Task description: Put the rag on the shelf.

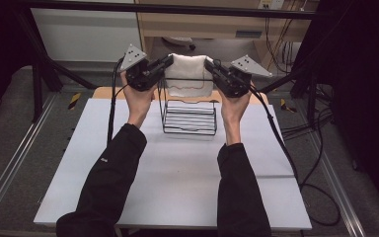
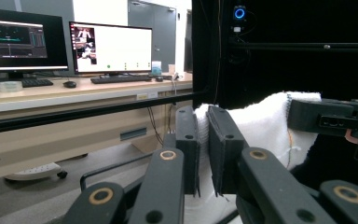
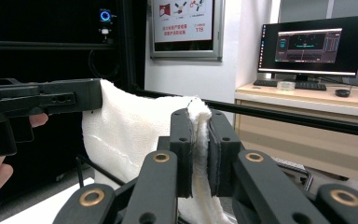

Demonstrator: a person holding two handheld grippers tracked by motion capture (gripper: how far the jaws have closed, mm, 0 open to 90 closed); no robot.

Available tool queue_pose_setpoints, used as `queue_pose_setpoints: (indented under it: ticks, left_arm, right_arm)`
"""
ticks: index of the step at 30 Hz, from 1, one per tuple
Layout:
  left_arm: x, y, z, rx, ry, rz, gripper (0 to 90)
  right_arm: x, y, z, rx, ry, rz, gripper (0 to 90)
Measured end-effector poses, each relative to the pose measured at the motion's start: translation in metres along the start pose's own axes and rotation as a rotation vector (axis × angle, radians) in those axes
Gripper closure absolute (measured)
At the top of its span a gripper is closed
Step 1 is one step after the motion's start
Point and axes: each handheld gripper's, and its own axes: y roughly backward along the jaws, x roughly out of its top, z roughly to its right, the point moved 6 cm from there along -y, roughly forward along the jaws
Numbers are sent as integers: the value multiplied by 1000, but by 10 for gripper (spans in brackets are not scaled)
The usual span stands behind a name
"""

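A white towel hangs stretched between my two grippers, above a black wire rack on the white table. My left gripper is shut on the towel's left top corner; in the left gripper view its jaws pinch the white towel at my left gripper. My right gripper is shut on the right top corner; the right gripper view shows the towel squeezed between the jaws of my right gripper. The towel's lower part hangs behind the rack's top wire.
The white table extends toward the person, whose dark sleeves come in from below. Black frame bars stand at the back left and right. Cables trail off the table's right side. A desk with monitors lies beyond.
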Motion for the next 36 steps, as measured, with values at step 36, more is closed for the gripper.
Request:
queue_pose_setpoints:
  ticks: [36]
  left_arm:
    - [-13,32,13,-60,-23,-4,821]
  right_arm:
    - [-4,21,-20,48,52,-41,809]
